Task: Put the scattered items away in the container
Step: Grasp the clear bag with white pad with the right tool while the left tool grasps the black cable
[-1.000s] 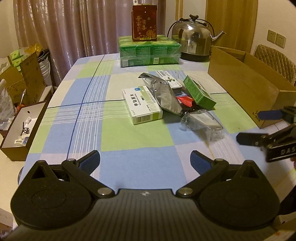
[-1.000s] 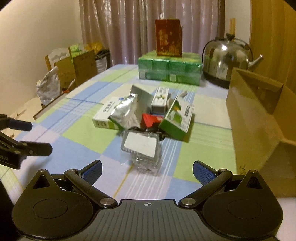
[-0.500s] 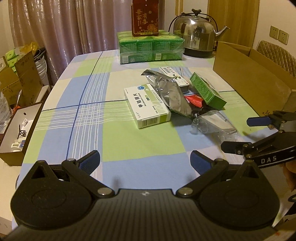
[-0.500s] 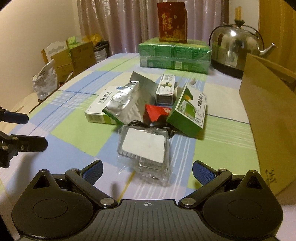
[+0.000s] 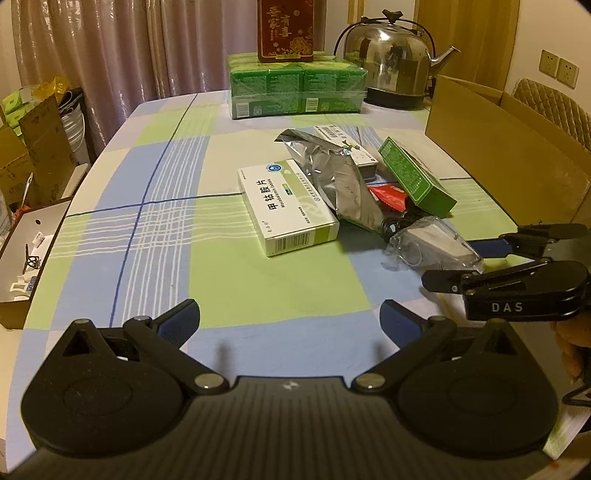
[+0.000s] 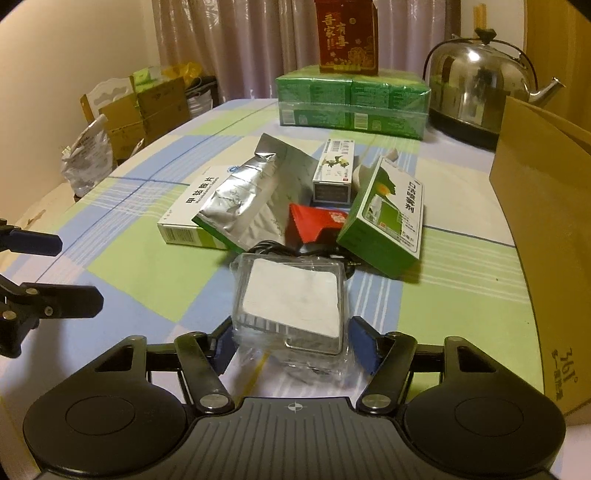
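Observation:
A heap of items lies mid-table: a white medicine box [image 5: 286,210], a silver foil pouch [image 5: 341,182], a green box [image 5: 415,177], a red packet [image 6: 317,223], a small white-and-green carton [image 6: 332,171] and a clear plastic-wrapped pack [image 6: 291,302]. The open cardboard box [image 5: 506,147] stands to the right. My right gripper [image 6: 291,349] straddles the near end of the clear pack, its blue pads close on both sides; it also shows in the left wrist view [image 5: 454,264]. My left gripper [image 5: 288,325] is open and empty above the cloth, short of the heap.
A green shrink-wrapped bundle [image 5: 297,90] with a red box [image 5: 286,29] on top and a steel kettle [image 5: 393,64] stand at the far end. Cartons and bags [image 5: 33,147] sit on the floor left of the checked tablecloth [image 5: 147,236].
My right gripper has moved forward over the clear pack and its jaws have narrowed around it. My left gripper has drawn a little closer to the heap.

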Demonstrator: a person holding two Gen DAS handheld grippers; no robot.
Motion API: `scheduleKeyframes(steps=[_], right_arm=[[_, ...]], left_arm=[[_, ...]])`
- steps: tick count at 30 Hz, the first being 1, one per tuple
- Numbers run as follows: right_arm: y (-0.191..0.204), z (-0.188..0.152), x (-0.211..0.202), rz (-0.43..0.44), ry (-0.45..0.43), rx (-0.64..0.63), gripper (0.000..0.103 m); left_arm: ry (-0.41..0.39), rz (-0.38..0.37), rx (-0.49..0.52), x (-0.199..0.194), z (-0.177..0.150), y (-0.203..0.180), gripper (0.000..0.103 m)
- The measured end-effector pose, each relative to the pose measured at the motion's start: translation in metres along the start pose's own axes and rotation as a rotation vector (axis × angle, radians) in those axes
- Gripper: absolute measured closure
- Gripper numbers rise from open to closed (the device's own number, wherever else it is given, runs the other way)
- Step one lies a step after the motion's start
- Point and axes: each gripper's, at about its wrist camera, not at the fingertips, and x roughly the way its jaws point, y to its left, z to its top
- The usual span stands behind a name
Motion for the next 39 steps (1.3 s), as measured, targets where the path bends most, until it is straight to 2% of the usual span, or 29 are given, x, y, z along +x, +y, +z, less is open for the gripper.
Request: scheduleKeyframes(steps=[3,13,17,21,25,28,33,35,39], right_arm=[[0.001,0.001,0.0,0.0,0.0,-0.005,0.05],[-0.005,-0.001,-0.013,-0.027,-0.007,-0.006,0.06],[-0.017,-0.005,-0.028,-0.055,-0.023,0.021,0.062],[-0.032,-0.011,-0.044,-0.095,-0.035,0.043,0.062],[-0.047,-0.018,-0.053,-0.128,-0.036,0.083,0.062],[-0.056,-0.021,-0.055,-0.125,-0.032,0.118,0.062],[-0.06,-0.024,-0.055,-0.119,-0.039,0.13,0.062],[-0.062,-0.025,-0.055,-0.115,-0.04,0.14,0.062],[-0.064,-0.028,-0.052,-0.108,-0.036,0.148,0.062]], left_arm=[[0.0,-0.004,0.002,0.001,0.0,-0.001,0.001],[-0.01,-0.02,0.021,-0.002,0.002,-0.009,0.001],[-0.016,-0.046,0.058,0.002,0.007,-0.02,0.001],[-0.029,-0.09,0.135,0.009,0.014,-0.041,0.005],[-0.034,-0.133,0.236,0.022,0.021,-0.066,0.013],[-0.025,-0.168,0.281,0.037,0.028,-0.083,0.028],[-0.009,-0.175,0.353,0.064,0.038,-0.103,0.046],[-0.005,-0.167,0.385,0.073,0.041,-0.108,0.061],[0.005,-0.142,0.423,0.087,0.044,-0.117,0.063]])
